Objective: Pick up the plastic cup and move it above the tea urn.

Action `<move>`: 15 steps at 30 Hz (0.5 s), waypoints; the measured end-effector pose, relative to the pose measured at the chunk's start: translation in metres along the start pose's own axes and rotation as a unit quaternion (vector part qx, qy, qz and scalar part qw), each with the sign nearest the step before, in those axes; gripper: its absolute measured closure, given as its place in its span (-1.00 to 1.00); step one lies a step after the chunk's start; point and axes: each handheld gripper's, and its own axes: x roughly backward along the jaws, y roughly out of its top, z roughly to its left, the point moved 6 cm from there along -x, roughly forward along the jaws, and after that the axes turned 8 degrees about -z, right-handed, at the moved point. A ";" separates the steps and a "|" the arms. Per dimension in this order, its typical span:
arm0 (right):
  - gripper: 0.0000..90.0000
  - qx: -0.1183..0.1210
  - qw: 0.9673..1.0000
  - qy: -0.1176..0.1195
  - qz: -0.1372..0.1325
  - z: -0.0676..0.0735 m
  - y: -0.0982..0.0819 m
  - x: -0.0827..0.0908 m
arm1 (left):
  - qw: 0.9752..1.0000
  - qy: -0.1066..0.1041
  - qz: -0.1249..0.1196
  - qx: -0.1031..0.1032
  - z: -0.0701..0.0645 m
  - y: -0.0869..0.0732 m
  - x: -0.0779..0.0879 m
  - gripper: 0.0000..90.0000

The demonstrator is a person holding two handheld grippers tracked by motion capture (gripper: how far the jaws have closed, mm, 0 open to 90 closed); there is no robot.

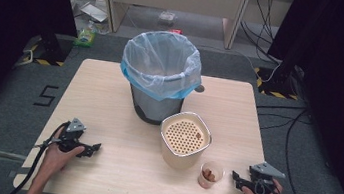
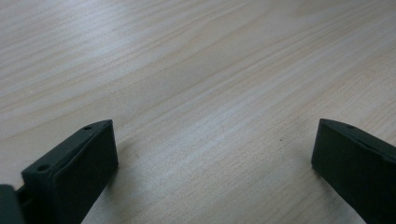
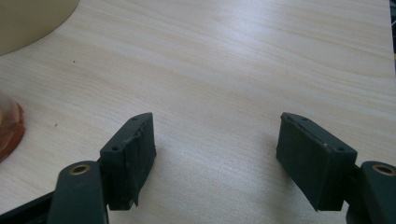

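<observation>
Both hands are resting on the table (image 1: 109, 99), the left gripper (image 1: 95, 146) and right gripper (image 1: 235, 176) holding jaws apart and empty; the likely next grasp, the small cup (image 1: 211, 175) beside the right gripper, is calling for a level, gentle approach.

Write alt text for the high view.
A wooden table holds a bag-lined bin, a beige container with a perforated top, and a small cup. A person rests the left gripper and right gripper near its front edge.
</observation>
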 end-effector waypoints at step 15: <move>-0.27 -0.021 1.000 -0.007 -0.021 0.001 0.012 0.012 | 1.000 0.000 0.000 0.000 0.000 0.000 0.000 -1.00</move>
